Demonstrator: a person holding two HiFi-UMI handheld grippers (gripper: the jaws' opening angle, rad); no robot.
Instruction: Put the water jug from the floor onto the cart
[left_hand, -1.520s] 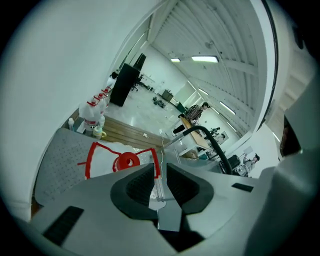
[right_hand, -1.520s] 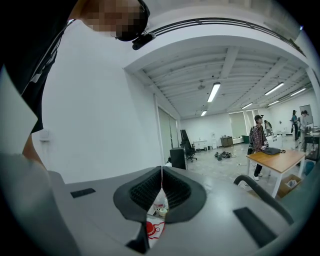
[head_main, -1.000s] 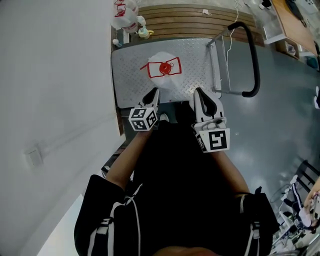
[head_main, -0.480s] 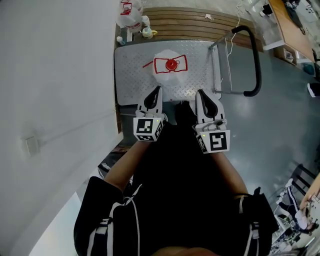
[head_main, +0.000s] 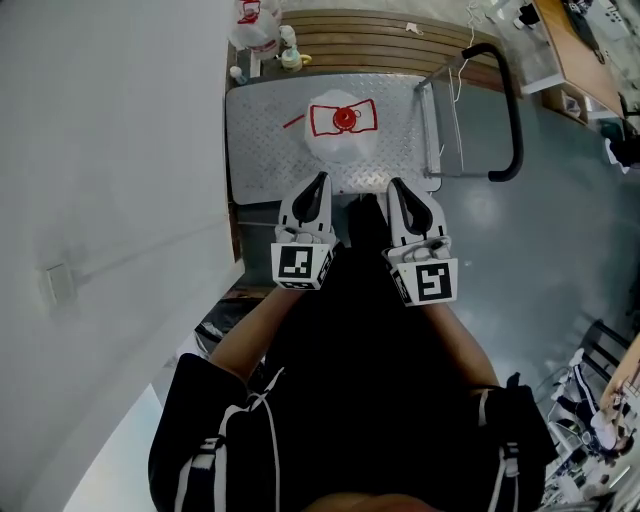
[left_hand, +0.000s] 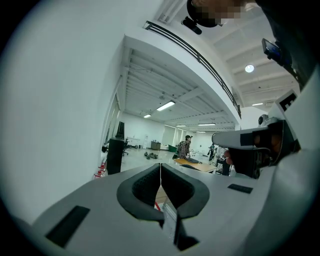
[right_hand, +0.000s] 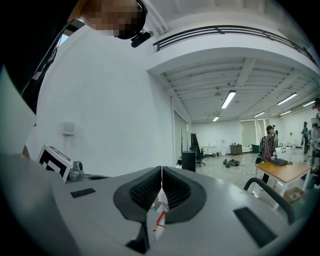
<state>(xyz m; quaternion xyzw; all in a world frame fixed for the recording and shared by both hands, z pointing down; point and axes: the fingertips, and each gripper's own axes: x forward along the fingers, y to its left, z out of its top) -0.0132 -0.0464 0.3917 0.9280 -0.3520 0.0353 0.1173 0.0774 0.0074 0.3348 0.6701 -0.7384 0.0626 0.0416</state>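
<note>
We hold the left gripper and the right gripper side by side. Both are clenched on nothing, with the jaw pads meeting. The water jug stands upright on the cart deck, apart from the fingers. It lies ahead of both tips and between their lines, somewhat closer to the left one. Its long axis is vertical, red cap uppermost, and its red handle lies crosswise to the fingers. We judge the placement done, so no further approach is required.

You wear a black top with white cords. Your left hand-held gripper and right hand-held gripper: pale grey shells, black pads, square-marker cubes.
</note>
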